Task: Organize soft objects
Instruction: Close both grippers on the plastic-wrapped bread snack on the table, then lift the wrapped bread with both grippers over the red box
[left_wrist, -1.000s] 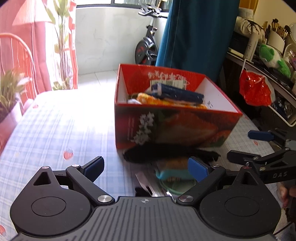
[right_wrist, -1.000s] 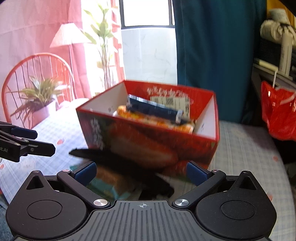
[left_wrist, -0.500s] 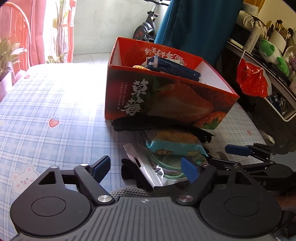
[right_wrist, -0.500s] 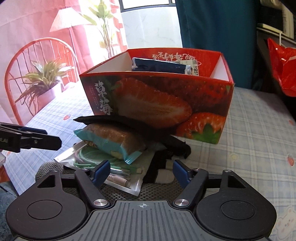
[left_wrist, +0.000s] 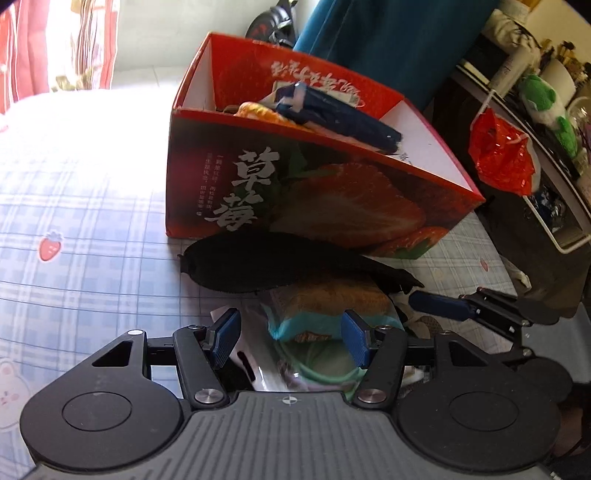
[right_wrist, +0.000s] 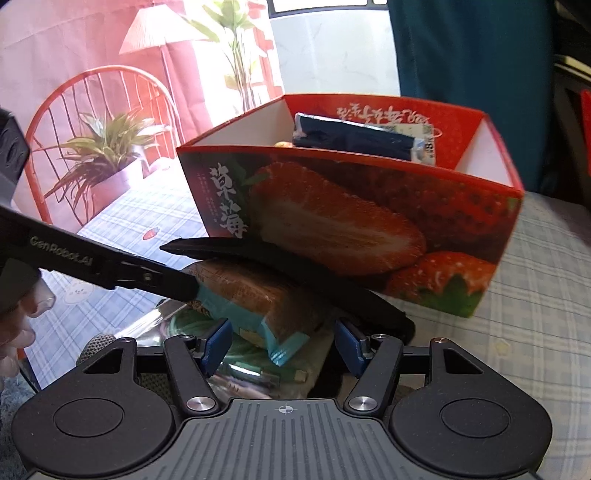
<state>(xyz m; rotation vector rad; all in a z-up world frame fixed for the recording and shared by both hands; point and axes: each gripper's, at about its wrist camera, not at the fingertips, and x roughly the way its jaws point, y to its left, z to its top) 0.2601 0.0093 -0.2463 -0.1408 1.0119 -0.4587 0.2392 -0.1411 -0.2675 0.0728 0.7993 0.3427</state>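
A red strawberry box (left_wrist: 332, 206) (right_wrist: 369, 221) stands on the checked cloth and holds a dark blue packet (left_wrist: 340, 114) (right_wrist: 354, 138). A black soft piece (left_wrist: 266, 262) (right_wrist: 295, 269) leans against the box front, over a bread packet in a teal wrapper (left_wrist: 332, 302) (right_wrist: 251, 299). Under that lies a clear bag with a green cable (left_wrist: 317, 365) (right_wrist: 192, 321). My left gripper (left_wrist: 290, 338) is closing with the bread packet's end between its jaws; the left pad stands clear of it. My right gripper (right_wrist: 282, 345) is closing around the packet's other end without pressing it.
A red plastic bag (left_wrist: 502, 158) and a green plush toy (left_wrist: 546, 107) sit by the shelf on the right. An orange chair (right_wrist: 99, 122) and a potted plant (right_wrist: 99, 155) stand at the left. A hand (right_wrist: 18, 325) holds the left gripper. The checked cloth (left_wrist: 74, 240) spreads to the left.
Both grippers have sunk toward the pile in front of the box and their jaws have narrowed. The bread packet now lies between both pairs of fingers.
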